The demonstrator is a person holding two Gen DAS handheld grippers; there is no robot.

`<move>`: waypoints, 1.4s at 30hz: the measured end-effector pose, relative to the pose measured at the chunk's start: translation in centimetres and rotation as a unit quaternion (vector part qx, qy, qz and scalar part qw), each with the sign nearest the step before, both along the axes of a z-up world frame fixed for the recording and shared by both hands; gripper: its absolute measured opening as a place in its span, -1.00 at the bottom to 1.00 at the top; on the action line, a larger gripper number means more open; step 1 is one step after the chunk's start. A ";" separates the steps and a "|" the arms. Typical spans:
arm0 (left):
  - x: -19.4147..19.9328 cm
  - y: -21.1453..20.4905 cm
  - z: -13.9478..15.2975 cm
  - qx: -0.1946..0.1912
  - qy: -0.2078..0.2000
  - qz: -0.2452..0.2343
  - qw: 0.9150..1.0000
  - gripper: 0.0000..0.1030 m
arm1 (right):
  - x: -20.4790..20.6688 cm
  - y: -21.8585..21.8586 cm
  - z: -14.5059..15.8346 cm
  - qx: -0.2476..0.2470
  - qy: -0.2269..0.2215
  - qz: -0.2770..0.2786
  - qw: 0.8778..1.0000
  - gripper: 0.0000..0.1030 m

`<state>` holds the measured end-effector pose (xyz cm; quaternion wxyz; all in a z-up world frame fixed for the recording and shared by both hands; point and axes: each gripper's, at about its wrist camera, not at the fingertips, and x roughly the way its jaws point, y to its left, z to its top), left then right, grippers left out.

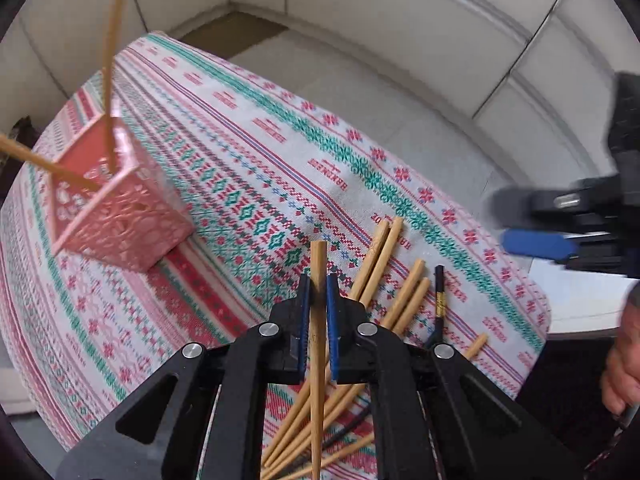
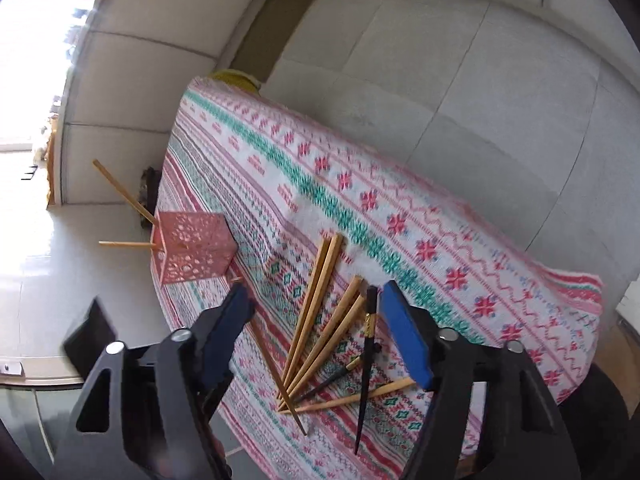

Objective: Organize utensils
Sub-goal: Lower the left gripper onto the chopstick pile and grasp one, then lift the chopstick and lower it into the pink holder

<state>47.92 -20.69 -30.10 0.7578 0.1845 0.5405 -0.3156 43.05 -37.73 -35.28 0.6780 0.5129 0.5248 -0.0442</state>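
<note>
Your left tongs (image 1: 317, 280) pinch one wooden chopstick (image 1: 318, 320) above the loose chopsticks (image 2: 320, 320) fanned on the patterned tablecloth (image 2: 400, 208). Your right tongs (image 2: 312, 320) stand spread over that pile, gripping nothing. The pink basket (image 1: 120, 208) – two sticks inside – sits well apart.

The only writing was the red woven lettering repeated in rows on the patterned tablecloth (image 1: 256, 168), seen upside down and too blurred to spell with certainty, and no label, brand or number could be read on any other thing.
</note>
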 end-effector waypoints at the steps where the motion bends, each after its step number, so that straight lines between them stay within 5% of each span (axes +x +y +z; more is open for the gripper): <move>1: -0.6 1.3 1.5 -0.021 -0.011 0.017 1.000 -0.86 | 1.0 0.7 -1.0 0.017 0.020 0.014 1.000 -0.16; 5: -2.6 6.5 6.4 -0.105 -0.048 0.086 0.990 -0.86 | 3.3 2.4 -2.9 0.021 0.065 0.013 0.998 -0.72; 13: -4.6 11.8 10.7 -0.201 -0.084 0.109 0.970 -0.86 | 5.7 3.3 -3.1 -0.075 0.143 -0.013 0.987 -0.78; 17: -5.5 13.0 11.8 -0.218 -0.091 0.108 0.966 -0.86 | 6.2 3.4 -4.5 -0.065 0.170 -0.026 0.983 -0.77; 25: -6.6 15.3 13.3 -0.243 -0.100 0.131 0.956 -0.86 | 8.5 5.1 -4.2 -0.126 0.183 -0.023 0.975 -0.78; 27: -7.1 15.3 13.6 -0.250 -0.100 0.128 0.955 -0.87 | 9.1 6.1 -3.9 -0.145 0.161 -0.007 0.976 -0.79; 31: -7.9 15.4 14.0 -0.257 -0.097 0.122 0.954 -0.87 | 6.9 6.5 -3.8 -0.110 0.088 -0.010 0.990 -0.82; 36: -9.5 15.4 15.3 -0.261 -0.111 0.115 0.952 -0.87 | 3.2 8.0 0.4 -0.144 -0.038 0.020 0.989 -0.81; 39: -10.7 15.2 16.1 -0.256 -0.131 0.114 0.951 -0.87 | 1.0 8.6 4.3 -0.175 -0.123 0.038 0.976 -0.82; 42: -11.8 15.0 17.4 -0.253 -0.151 0.113 0.949 -0.87 | -1.4 9.9 9.0 -0.229 -0.208 0.069 0.948 -0.83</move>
